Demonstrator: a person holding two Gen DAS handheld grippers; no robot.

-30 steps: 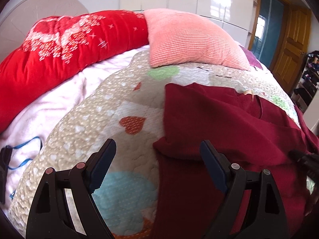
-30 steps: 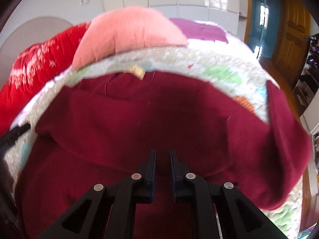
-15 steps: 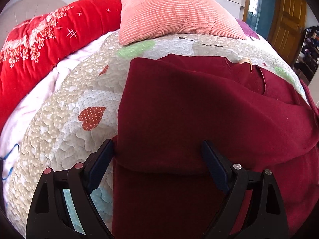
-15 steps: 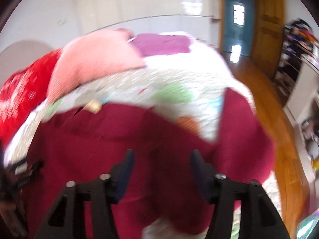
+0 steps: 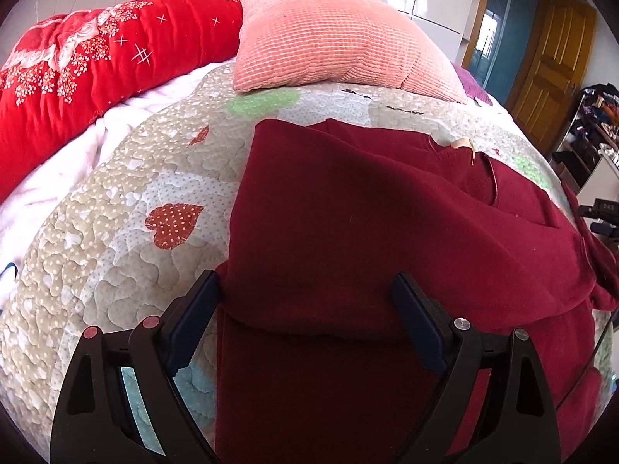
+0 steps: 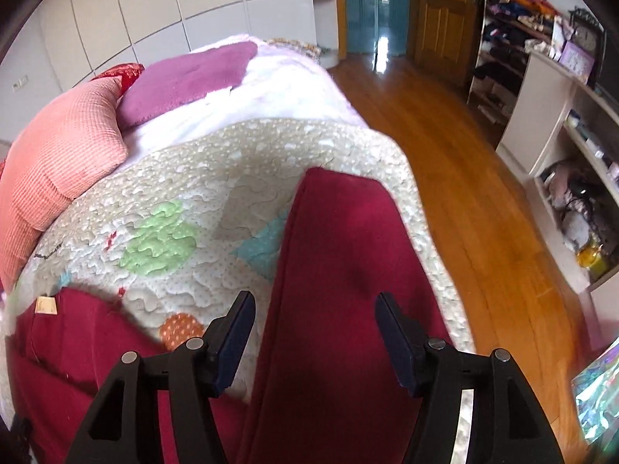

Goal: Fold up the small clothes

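Observation:
A dark red sweater (image 5: 371, 232) lies on the quilted bed (image 5: 127, 201), its left sleeve folded across the body and a beige neck label (image 5: 462, 143) showing. My left gripper (image 5: 305, 305) is open, its jaws either side of the folded edge, holding nothing. In the right wrist view the sweater's right sleeve (image 6: 340, 255) stretches out along the bed's right edge. My right gripper (image 6: 315, 321) is open with its jaws either side of that sleeve. The label also shows in the right wrist view (image 6: 46, 304).
A pink ribbed pillow (image 5: 329, 38) and a red floral duvet (image 5: 89, 65) lie at the bed's head, with a purple cushion (image 6: 185, 77) beside them. The wooden floor (image 6: 456, 147) and shelves of clutter (image 6: 572, 178) are to the right of the bed.
My right gripper opened, let go of the sweater's body and swung right over the outstretched sleeve. My left gripper moved right, from beside the sweater to over its folded edge.

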